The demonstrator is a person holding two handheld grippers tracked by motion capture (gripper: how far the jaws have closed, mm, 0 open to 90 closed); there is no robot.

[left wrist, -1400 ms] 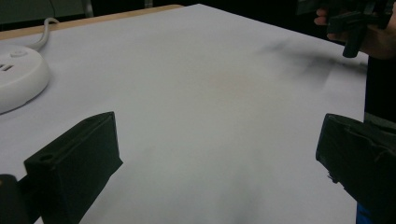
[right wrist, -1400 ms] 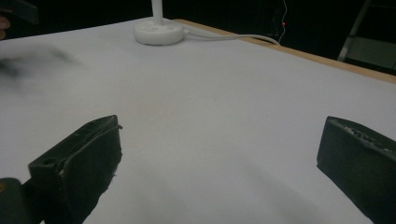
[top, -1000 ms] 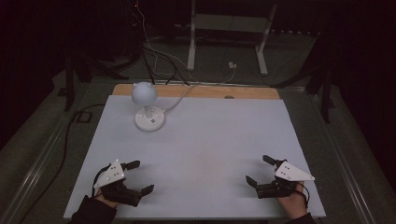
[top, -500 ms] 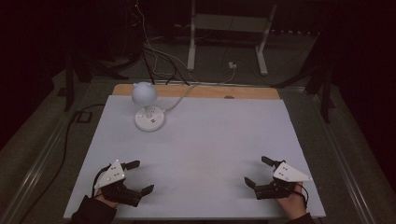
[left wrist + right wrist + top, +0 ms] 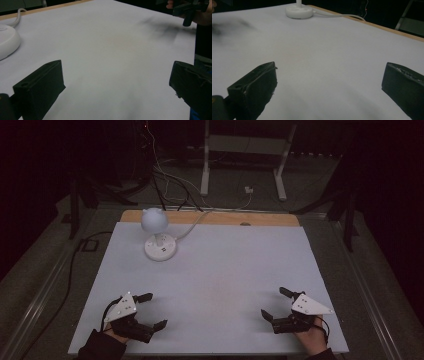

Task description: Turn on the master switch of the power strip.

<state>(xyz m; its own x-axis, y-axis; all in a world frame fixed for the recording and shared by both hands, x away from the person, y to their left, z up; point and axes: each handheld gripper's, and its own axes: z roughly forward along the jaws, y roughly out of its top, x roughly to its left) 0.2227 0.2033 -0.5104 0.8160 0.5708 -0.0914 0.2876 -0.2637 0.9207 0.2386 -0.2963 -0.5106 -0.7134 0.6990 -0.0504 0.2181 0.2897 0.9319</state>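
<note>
left gripper (image 5: 153, 310) agape, lamp (image 5: 159, 234) well beyond

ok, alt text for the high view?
Two open hand-held grippers, left gripper and right gripper, rest at the near edge of a white table. A white lamp stands at the far left, its cable trailing off the back.

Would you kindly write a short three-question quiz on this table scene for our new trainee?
1. True or false: the left gripper has its jaws spread with nothing between them.
2. Which gripper is nearer the white lamp: (a) left gripper, (b) right gripper?
3. Fill in: the lamp's cord runs off the table's ____ edge.

Key: 1 true; 2 a; 3 far.
</note>
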